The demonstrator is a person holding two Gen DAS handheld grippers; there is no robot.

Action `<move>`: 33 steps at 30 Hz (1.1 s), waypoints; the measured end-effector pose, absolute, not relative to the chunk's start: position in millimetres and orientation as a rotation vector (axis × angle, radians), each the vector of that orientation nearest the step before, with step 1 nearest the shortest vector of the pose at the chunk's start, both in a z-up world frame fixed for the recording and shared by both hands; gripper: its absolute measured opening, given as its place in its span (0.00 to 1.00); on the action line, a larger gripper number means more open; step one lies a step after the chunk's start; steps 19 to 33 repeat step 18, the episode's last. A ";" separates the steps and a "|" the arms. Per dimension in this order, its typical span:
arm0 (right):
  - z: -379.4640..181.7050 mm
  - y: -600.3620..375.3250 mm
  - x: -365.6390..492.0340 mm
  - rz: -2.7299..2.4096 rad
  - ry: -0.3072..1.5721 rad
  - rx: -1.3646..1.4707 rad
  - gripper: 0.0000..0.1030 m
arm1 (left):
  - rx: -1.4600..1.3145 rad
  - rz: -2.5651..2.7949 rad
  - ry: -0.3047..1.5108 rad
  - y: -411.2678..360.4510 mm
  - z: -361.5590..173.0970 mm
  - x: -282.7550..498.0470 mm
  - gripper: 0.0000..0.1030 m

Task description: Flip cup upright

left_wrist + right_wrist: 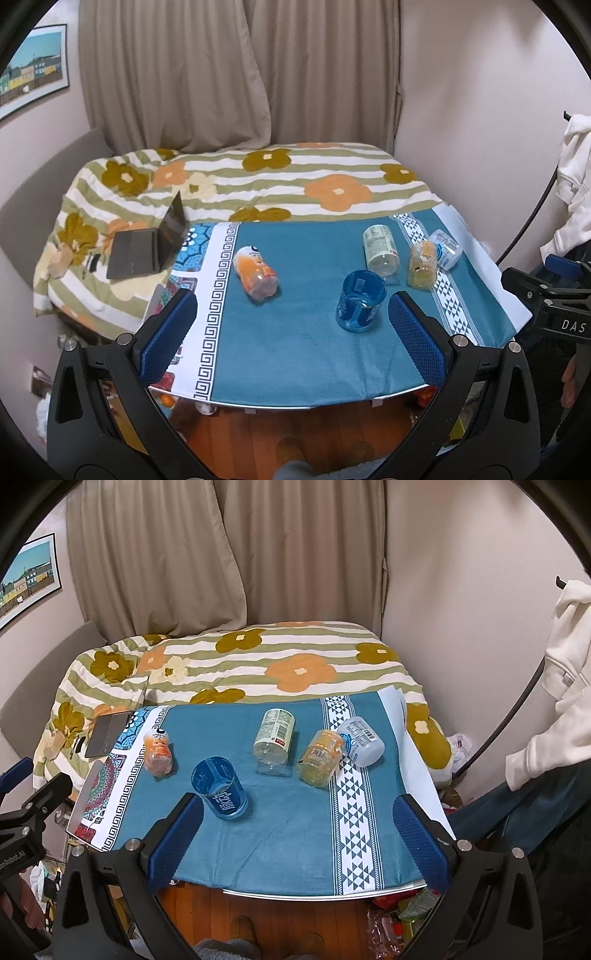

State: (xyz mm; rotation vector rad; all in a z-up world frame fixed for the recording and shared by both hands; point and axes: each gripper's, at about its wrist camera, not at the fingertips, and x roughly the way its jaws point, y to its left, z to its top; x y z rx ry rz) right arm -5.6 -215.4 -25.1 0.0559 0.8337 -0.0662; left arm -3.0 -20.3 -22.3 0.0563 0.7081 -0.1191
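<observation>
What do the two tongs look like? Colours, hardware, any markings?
Both match: left tongs and right tongs have black plastic frames with triangular cutouts, silver round bolts at the finger bases, and flat fingers faced with blue dimpled pads. White lettering "DAS" shows on the right unit's body. No cables visible.

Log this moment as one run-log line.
task: flip cup upright | blue translucent plastic cup: standing on teal tablecloth, orientation unclear | left hand-held gripper: open, empty | right hand-held gripper: open, empty
</observation>
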 end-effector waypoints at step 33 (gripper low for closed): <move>-29.8 -218.9 -1.3 -0.051 0.839 0.044 0.99 | 0.060 -0.037 0.729 -19.7 -26.1 6.7 1.00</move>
